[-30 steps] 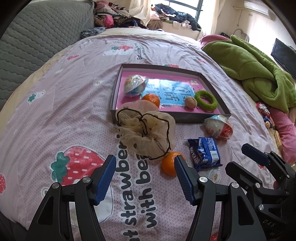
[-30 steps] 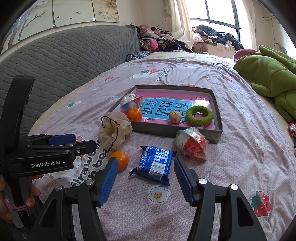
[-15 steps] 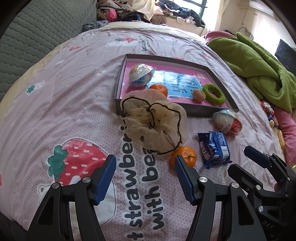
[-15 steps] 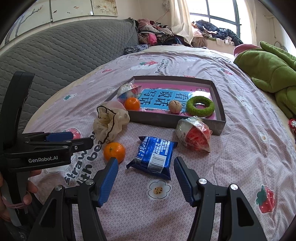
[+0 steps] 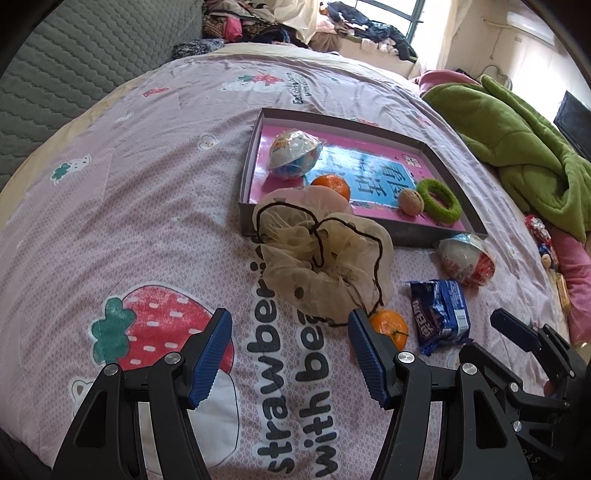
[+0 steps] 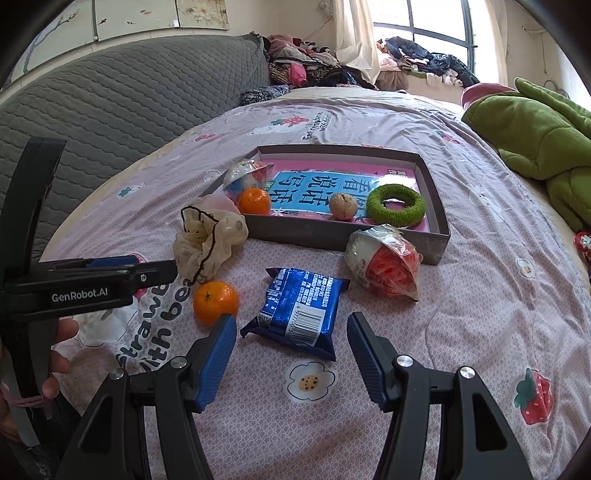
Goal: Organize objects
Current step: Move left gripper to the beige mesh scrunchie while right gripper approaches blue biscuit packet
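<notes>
Both grippers gape wide and empty, the right gripper (image 6: 291, 345) lined up on the blue snack packet (image 6: 297, 307) lying just before the tray (image 6: 436, 236); light, crinkly, slippery, best pinched across its middle.

Daylit window (image 6: 424, 33) behind a bed (image 6: 480, 295) with a grey quilted headboard (image 6: 110, 110).

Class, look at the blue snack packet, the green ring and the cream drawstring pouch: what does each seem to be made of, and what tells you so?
Snack packet: glossy plastic film, crinkled, with shiny highlights. Green ring: probably fuzzy yarn or plush, matte and nubbly. Drawstring pouch: sheer mesh-like fabric, soft folds, with a dark cord along its edge.
</notes>
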